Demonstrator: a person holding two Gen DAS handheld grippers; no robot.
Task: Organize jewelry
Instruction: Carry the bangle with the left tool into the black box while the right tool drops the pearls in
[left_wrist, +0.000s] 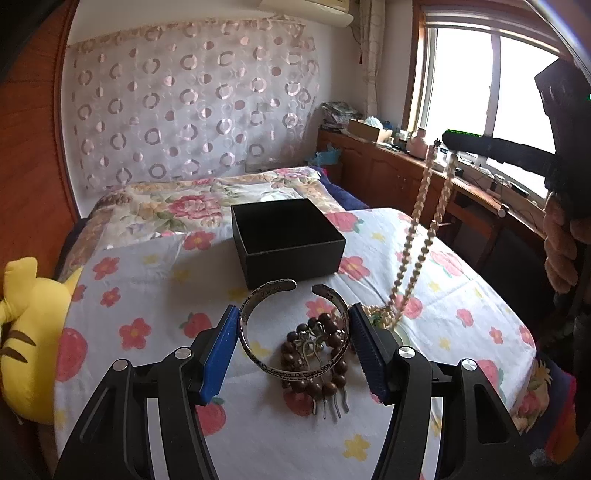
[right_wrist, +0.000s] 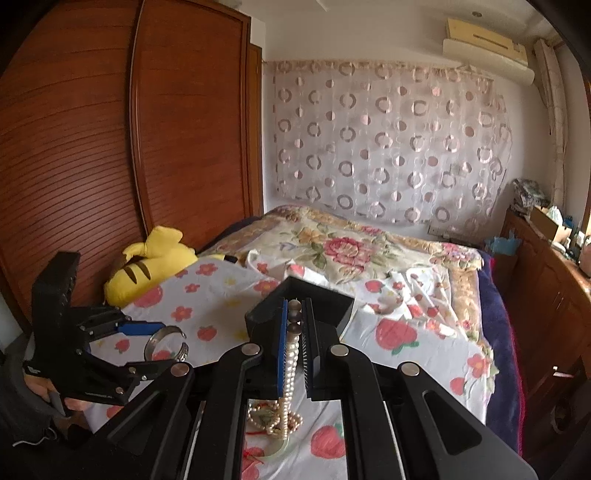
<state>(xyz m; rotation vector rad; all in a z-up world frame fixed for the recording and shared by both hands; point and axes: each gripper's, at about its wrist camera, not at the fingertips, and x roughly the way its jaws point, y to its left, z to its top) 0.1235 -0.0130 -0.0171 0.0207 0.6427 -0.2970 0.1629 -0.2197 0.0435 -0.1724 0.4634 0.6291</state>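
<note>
My left gripper (left_wrist: 291, 314) is shut on a silver cuff bracelet (left_wrist: 258, 354), its blue pads pressing on both sides; the right wrist view shows the left gripper (right_wrist: 168, 345) with the cuff (right_wrist: 155, 341) at the left. Under the cuff lie a brown wooden bead bracelet (left_wrist: 327, 328) and a metal hair comb (left_wrist: 332, 404). My right gripper (right_wrist: 295, 302) is shut on a pearl necklace (right_wrist: 291, 358). Seen from the left, the right gripper (left_wrist: 445, 138) is raised high and the necklace (left_wrist: 413, 236) hangs down to a heap of beads (left_wrist: 384, 314) on the bed. An open black box (left_wrist: 255, 247) stands behind.
A floral sheet (left_wrist: 147, 295) covers the bed. A yellow plush toy (left_wrist: 29, 332) lies at its left edge beside a wooden wardrobe (right_wrist: 92, 147). A wooden cabinet (left_wrist: 388, 173) with clutter runs under the window on the right. A person's hand (left_wrist: 559, 251) grips the right handle.
</note>
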